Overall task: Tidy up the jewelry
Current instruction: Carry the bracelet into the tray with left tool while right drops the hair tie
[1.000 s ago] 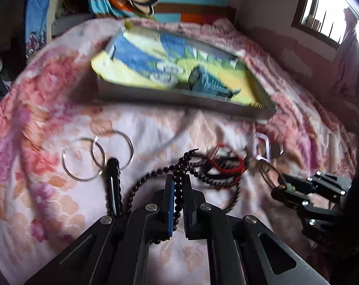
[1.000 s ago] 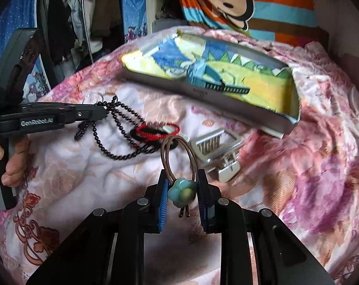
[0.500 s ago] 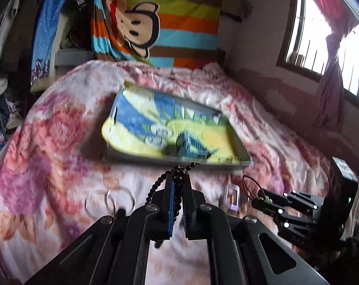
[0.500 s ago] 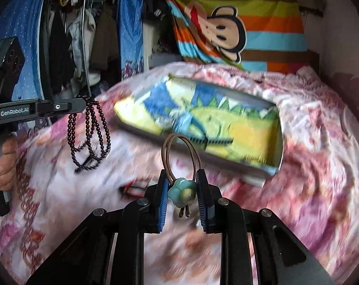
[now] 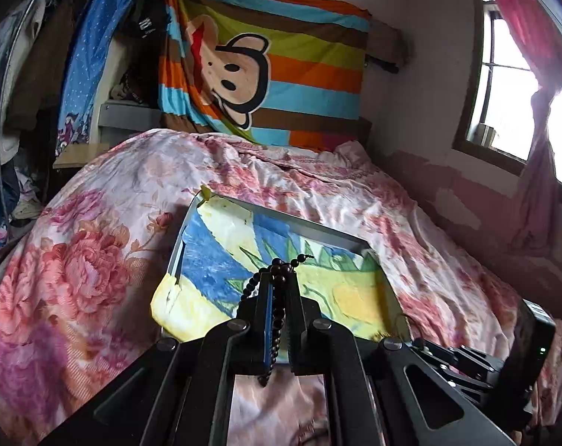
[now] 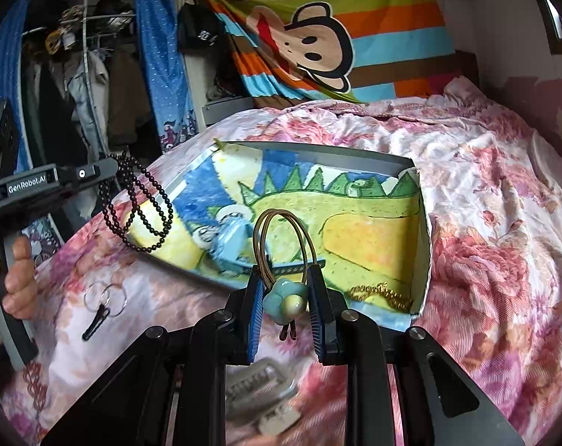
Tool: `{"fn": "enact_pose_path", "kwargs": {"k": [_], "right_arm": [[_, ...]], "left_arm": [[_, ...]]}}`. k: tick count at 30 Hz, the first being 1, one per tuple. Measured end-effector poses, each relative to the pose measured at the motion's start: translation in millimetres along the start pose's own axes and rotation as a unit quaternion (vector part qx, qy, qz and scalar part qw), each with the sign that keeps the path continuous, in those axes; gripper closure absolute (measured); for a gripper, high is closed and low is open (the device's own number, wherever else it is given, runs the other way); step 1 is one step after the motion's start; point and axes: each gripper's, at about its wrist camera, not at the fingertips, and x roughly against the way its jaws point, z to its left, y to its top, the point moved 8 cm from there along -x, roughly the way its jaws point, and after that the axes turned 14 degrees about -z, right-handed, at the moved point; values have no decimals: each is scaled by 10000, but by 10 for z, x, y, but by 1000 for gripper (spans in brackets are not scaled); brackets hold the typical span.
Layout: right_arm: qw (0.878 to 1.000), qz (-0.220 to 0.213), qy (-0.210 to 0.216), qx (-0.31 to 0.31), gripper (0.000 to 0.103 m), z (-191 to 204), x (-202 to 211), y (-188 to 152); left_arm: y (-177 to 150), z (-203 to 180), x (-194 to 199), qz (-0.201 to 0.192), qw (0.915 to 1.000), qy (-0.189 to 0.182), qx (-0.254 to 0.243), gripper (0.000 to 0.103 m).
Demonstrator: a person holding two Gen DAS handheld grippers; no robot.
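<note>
Your L gripper (image 5: 279, 290) pinched the beads (image 6: 139, 204), R gripper (image 6: 285, 299) pinched the hair tie (image 6: 283, 260); both hovered over the tray (image 6: 424, 245). Should've lowered beads at 10 o'clock, clear of the gold chain (image 6: 379, 293), before releasing.

Tray (image 6: 424, 230) walls ring its floor; top stands open.

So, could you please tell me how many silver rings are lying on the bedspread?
2: ring and ring, overlapping side by side on the bedspread, left of the tray, by a black clip. Others may be hidden.
</note>
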Motion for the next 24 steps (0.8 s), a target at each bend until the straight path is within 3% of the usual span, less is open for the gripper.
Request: {"fn": "enact_pose_path", "kwargs": {"k": [6, 17, 24], "right_arm": [[9995, 264, -170, 36, 83, -85, -244, -210], [9992, 306, -260, 68, 82, -146, -356, -239], [9983, 403, -406, 57, 63, -188, -365, -271]], "left_arm": [[-231, 136, -280, 196, 9991, 122, 350, 97], [-581, 247, -459, 663, 9965, 323, 396, 97], [-688, 230, -505, 985, 9939, 449, 232, 97]]}}
